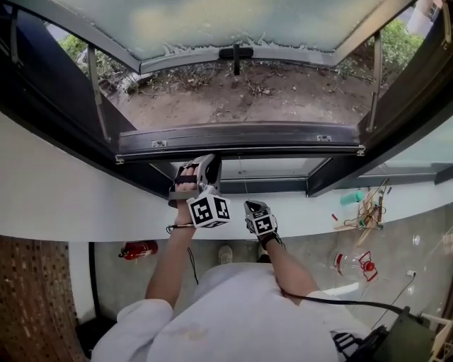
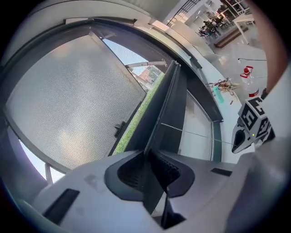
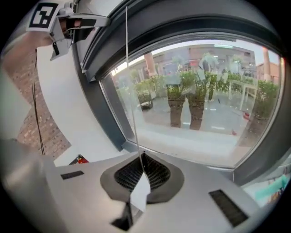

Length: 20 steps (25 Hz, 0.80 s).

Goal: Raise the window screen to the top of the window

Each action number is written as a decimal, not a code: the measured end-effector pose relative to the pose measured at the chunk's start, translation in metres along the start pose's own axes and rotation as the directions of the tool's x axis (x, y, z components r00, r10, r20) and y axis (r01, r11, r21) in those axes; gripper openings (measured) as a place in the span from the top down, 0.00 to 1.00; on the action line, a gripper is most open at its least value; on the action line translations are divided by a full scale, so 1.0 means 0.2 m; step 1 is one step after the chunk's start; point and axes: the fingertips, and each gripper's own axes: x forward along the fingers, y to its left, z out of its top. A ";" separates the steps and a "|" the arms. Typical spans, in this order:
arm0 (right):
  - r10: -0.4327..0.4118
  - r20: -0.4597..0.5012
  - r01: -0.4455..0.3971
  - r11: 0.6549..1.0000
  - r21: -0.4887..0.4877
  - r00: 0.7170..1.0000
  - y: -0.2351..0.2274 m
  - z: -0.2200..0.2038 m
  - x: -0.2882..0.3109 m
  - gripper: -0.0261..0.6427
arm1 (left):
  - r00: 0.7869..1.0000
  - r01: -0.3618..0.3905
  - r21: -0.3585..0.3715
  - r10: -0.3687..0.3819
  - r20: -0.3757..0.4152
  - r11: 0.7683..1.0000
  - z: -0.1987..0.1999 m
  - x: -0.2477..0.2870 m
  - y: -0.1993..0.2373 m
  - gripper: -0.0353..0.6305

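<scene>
The person's two forearms reach up from the bottom of the head view toward the window. The right tool [image 1: 255,210] sits lower, in front of the white ledge [image 1: 85,191]. In its own view [image 3: 143,157] its jaws are closed on a thin cord [image 3: 132,105] that runs up from between them toward the window's upper frame. A white tab [image 3: 138,193] shows just below the point where the jaws meet.

The left tool [image 1: 200,161] is higher and to the left. Its jaws [image 2: 150,157] are clamped on the thin edge of the window screen's dark bar [image 1: 241,136]. The bar lies across the opening, just above the fixed lower pane [image 3: 195,113]. From the left gripper view the bar [image 2: 161,123] stretches away from the jaws, with the screen's grey mesh [image 2: 68,100] spread out on one side of it and the lower pane on the other.

Below the ledge, a red fire extinguisher [image 1: 139,249] lies on the floor.

Beyond the bar, the outward-swung sash [image 1: 233,21] with its dark handle [image 1: 236,55] hangs over bare ground [image 1: 269,95] with green shrubs at the corners.
</scene>
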 end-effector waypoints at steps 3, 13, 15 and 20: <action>0.018 -0.037 -0.017 0.999 0.029 0.999 0.00 -0.11 -0.01 0.96 | 1.000 -0.004 -0.009 0.004 0.005 1.000 0.00 0.00 0.00 0.89; -0.011 -0.057 0.020 0.986 0.163 0.998 -0.08 -0.28 -0.10 0.96 | 1.000 -0.008 -0.028 0.008 0.016 1.000 0.01 0.00 0.01 0.89; -0.013 -0.034 0.018 0.985 0.173 0.999 -0.10 -0.28 -0.13 0.96 | 1.000 -0.011 -0.030 0.012 0.019 0.999 0.00 0.00 0.01 0.89; -0.006 -0.002 0.006 0.986 0.168 1.000 -0.09 -0.29 -0.16 0.96 | 1.000 -0.018 -0.031 0.019 0.006 0.999 0.00 0.00 0.01 0.89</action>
